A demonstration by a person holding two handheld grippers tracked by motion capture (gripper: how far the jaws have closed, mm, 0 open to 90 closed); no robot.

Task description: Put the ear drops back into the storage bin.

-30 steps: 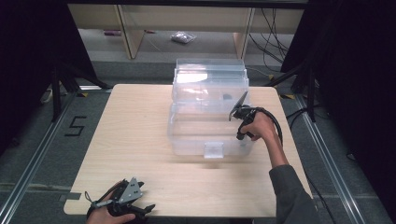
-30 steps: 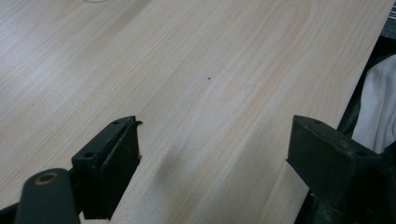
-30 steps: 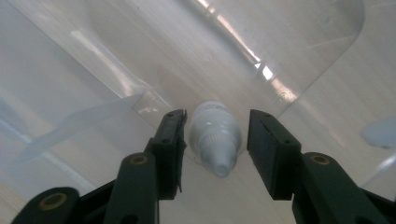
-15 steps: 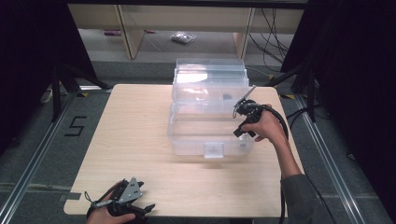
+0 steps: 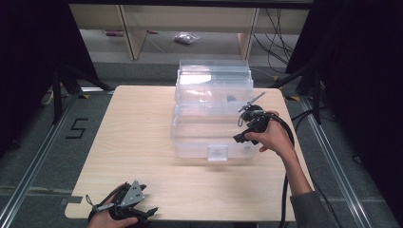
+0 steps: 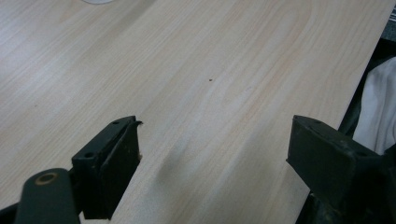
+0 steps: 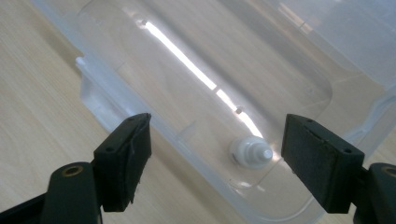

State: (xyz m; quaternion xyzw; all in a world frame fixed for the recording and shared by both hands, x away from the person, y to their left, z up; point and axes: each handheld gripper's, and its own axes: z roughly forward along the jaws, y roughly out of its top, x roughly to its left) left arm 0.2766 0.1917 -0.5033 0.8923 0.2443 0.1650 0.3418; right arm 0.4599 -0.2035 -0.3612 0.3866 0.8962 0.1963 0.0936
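Note:
A clear plastic storage box [image 5: 209, 118] with its lid on stands in the middle of the wooden table [image 5: 138, 133]. At the box's near right corner a hand holds my right gripper [image 5: 243, 135], tilted down onto the lid. Its jaws [image 7: 217, 158] stand open above the clear lid [image 7: 196, 60], with a small white knob [image 7: 250, 153] showing through the plastic between them. My left gripper [image 5: 142, 213] rests low at the table's near left corner, held by the other hand. There its jaws [image 6: 215, 154] are open over bare wood [image 6: 210, 70] with nothing between them.
Beyond the table's far edge stand wooden shelf legs, and a plastic bag [image 5: 186, 38] lies on the floor. A "5" marking [image 5: 76, 128] is on the floor at left. White cloth [image 6: 378, 102] shows past the table edge. Black stand legs flank the table.
My right gripper has shifted a little to the right and nearer along the box's right side. The left gripper has not moved.

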